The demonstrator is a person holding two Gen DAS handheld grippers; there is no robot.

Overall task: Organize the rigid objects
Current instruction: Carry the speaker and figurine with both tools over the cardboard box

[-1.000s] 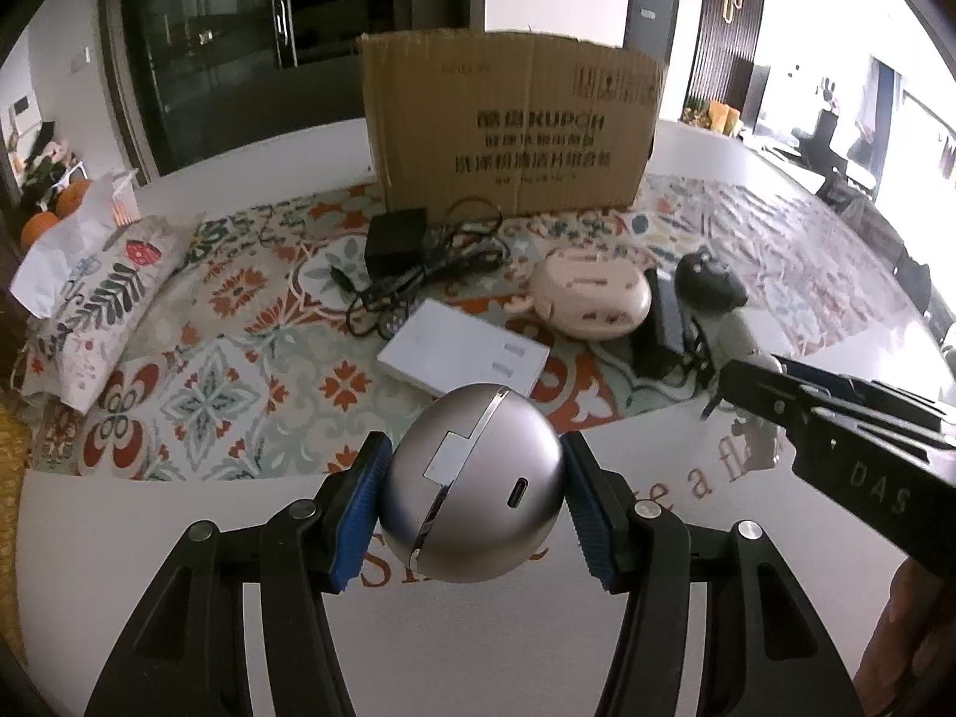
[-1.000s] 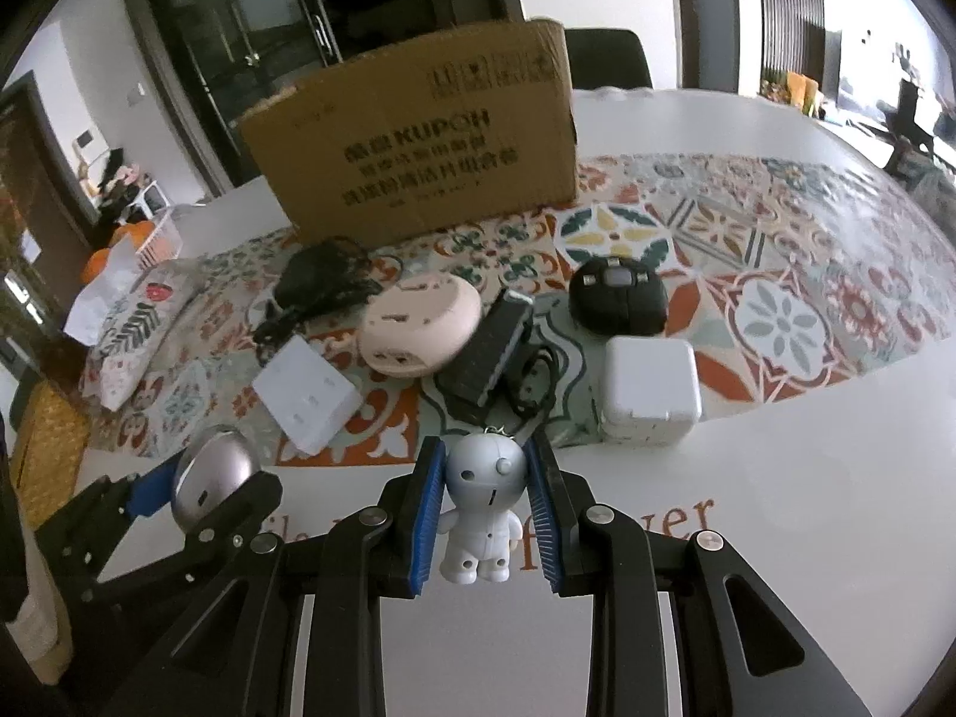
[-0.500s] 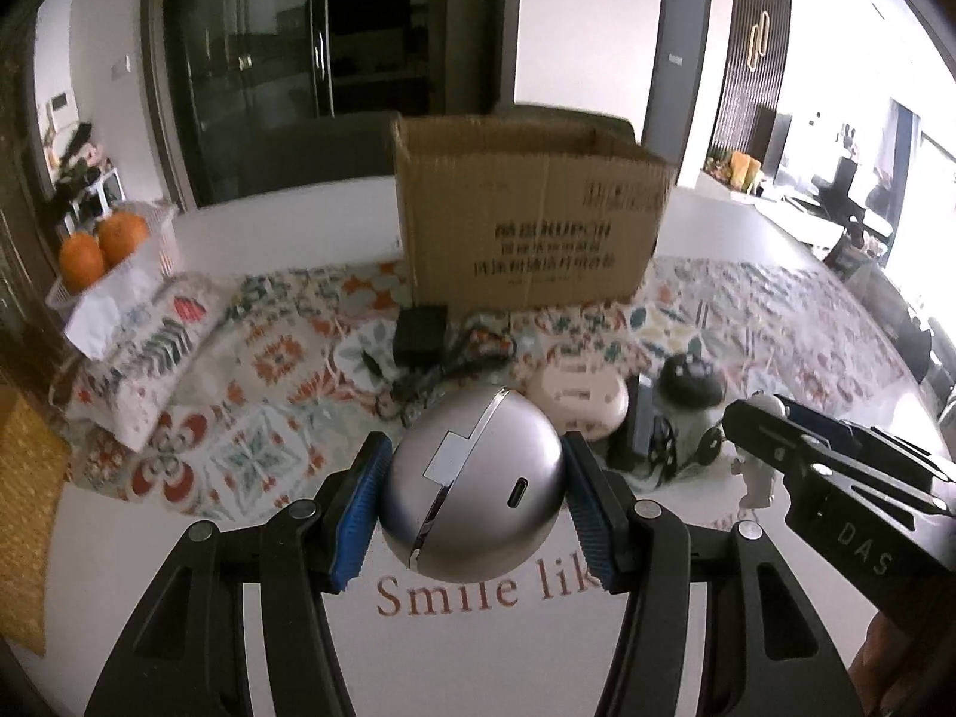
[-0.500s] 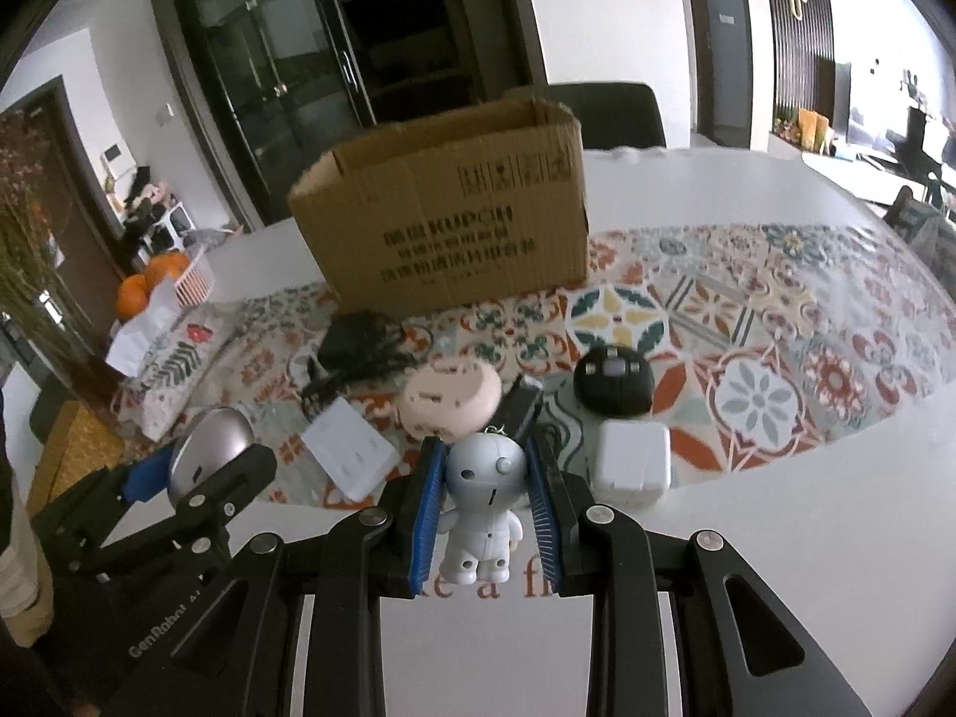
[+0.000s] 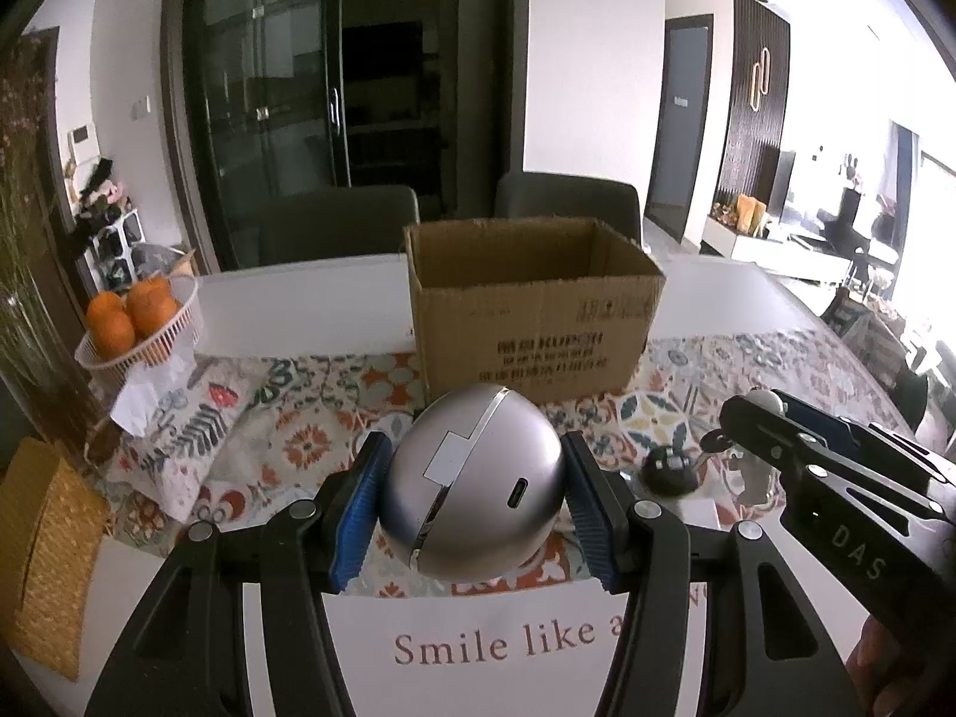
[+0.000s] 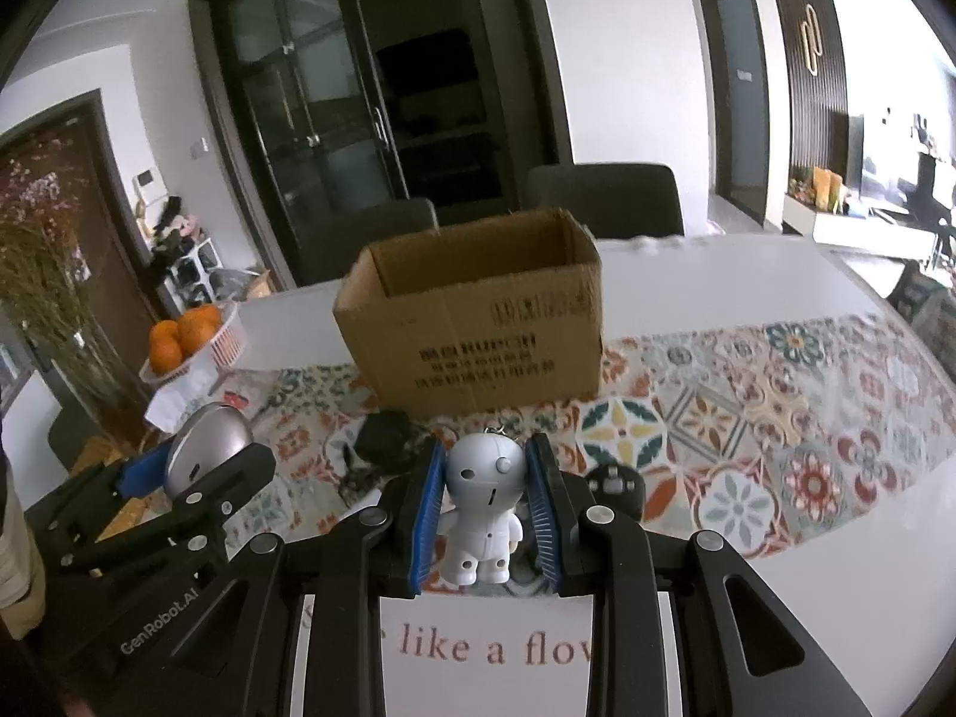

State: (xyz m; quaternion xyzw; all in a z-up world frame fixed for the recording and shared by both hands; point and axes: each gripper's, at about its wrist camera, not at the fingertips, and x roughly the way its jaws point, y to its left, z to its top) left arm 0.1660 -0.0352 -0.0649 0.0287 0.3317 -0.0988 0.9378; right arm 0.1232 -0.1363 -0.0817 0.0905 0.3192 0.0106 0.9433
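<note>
While the left gripper (image 5: 475,505) is held up over the near edge of the table (image 5: 310,293), its blue pads (image 5: 358,508) are clamped on either side of a silver ball-shaped gadget (image 5: 475,481), which hangs in the air clear of the tabletop. Beyond it stands an open cardboard box (image 5: 532,313) on a patterned cloth (image 5: 299,418), its top flaps gone or folded out of sight. A basket of oranges (image 5: 134,322) sits off to the left. To the right, the other gripper (image 5: 753,418) reaches in from the side with a small white figure (image 5: 759,466) caught at its tip, and a black round device (image 5: 669,472) lies on the cloth just below it.

From the right wrist view, the right gripper (image 6: 485,505) is squeezed shut on that white toy robot (image 6: 483,514), gripping it by the head, upright, with a key-chain loop at the top. It too is off the table. The cardboard box (image 6: 478,322) stands straight ahead, well apart. A black charger with its cable (image 6: 382,436) lies on the cloth between toy and box. At the left edge the silver gadget (image 6: 206,439) shows in the left gripper (image 6: 197,466).
</note>
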